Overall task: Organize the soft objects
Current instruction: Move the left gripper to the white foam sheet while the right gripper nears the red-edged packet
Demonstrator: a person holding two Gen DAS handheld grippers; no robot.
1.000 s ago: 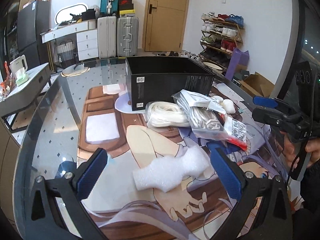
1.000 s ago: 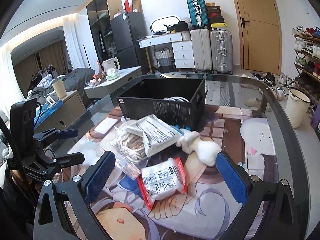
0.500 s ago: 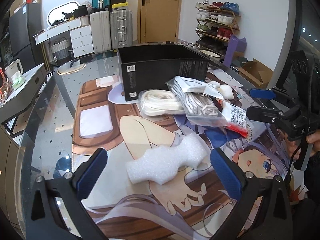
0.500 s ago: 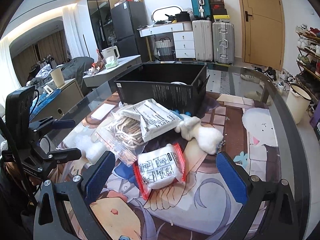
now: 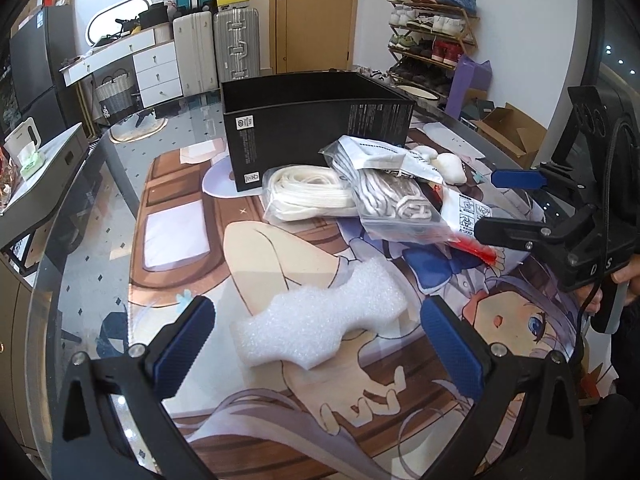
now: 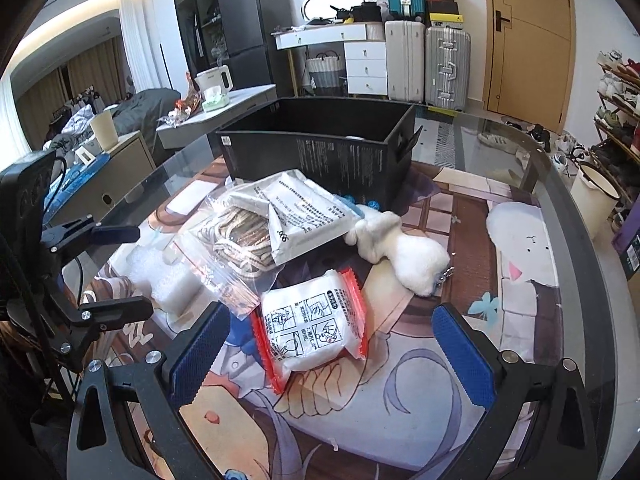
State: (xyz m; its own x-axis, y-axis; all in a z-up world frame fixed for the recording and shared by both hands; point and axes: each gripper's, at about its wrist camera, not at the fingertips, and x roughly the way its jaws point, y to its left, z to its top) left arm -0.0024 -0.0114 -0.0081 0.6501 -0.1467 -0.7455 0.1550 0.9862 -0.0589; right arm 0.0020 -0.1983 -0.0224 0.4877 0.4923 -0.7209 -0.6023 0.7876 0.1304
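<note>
A white foam piece (image 5: pixel 320 320) lies on the printed mat, between the wide-open fingers of my left gripper (image 5: pixel 316 344); whether they touch it is unclear. Behind it lie a bag of white cord (image 5: pixel 308 196) and a clear zip bag of rope (image 5: pixel 396 204). A white red-edged packet (image 6: pixel 312 328) sits between the fingers of my open right gripper (image 6: pixel 332 352), which holds nothing. A white plush toy (image 6: pixel 404 248) and a grey printed pouch (image 6: pixel 308 216) lie beyond. An open black box (image 6: pixel 320 152) stands at the back.
The glass table's curved edge (image 6: pixel 576 216) runs along the right. Beyond the table stand a low side cabinet (image 5: pixel 36 172) with a kettle, suitcases (image 6: pixel 444 68) and a shoe rack (image 5: pixel 432 52).
Both grippers have moved closer over the table. The foam piece and the red-edged packet now sit lower and larger between the fingers. Both stay open.
</note>
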